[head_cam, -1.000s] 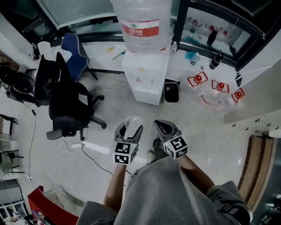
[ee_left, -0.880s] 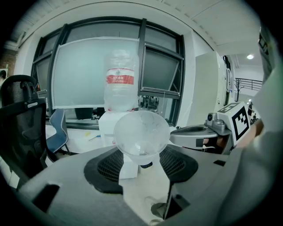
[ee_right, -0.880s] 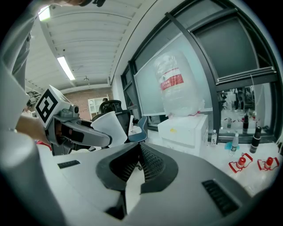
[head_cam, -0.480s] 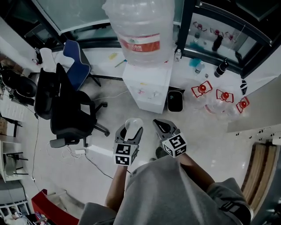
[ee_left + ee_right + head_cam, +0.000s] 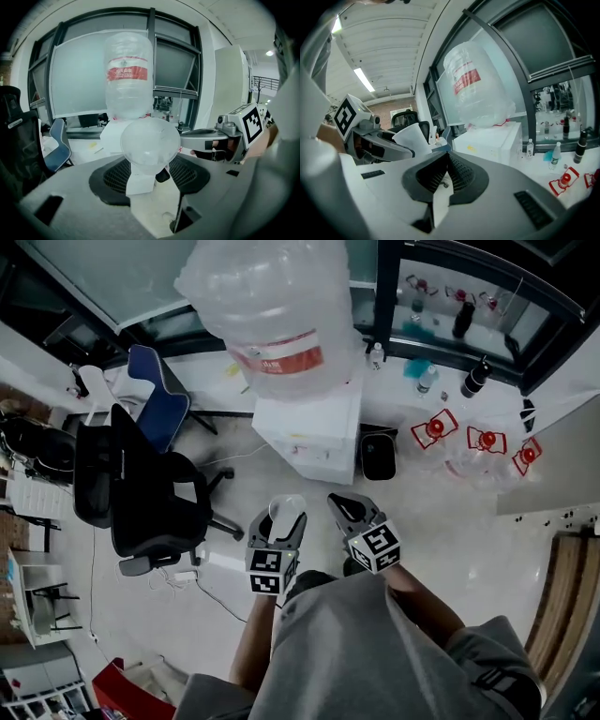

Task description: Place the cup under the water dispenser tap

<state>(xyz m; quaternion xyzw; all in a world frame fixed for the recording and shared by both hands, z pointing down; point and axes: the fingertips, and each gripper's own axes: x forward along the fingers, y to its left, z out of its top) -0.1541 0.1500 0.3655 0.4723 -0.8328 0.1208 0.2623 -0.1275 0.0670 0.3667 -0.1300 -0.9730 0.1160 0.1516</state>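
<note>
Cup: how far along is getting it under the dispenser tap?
Done: the cup is gripped in the left tongs. In hand: it is held off the floor, short of the water dispenser, with bare floor between them. Left: bring it to the dispenser, set it down and release. The right tongs are shut and empty.

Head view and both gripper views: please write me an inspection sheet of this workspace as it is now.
Surface: pale floor; no table seen.
Job's things: cup held in the left gripper; water dispenser with its bottle ahead; cup not yet under a tap.
Clutter: black bin beside the dispenser; red-capped jugs on the floor.
Grippers: left gripper shut on the cup; right gripper shut, empty.
Cables: power strip with cords near the black chair.
Surroundings: black chair, blue chair, windows.
</note>
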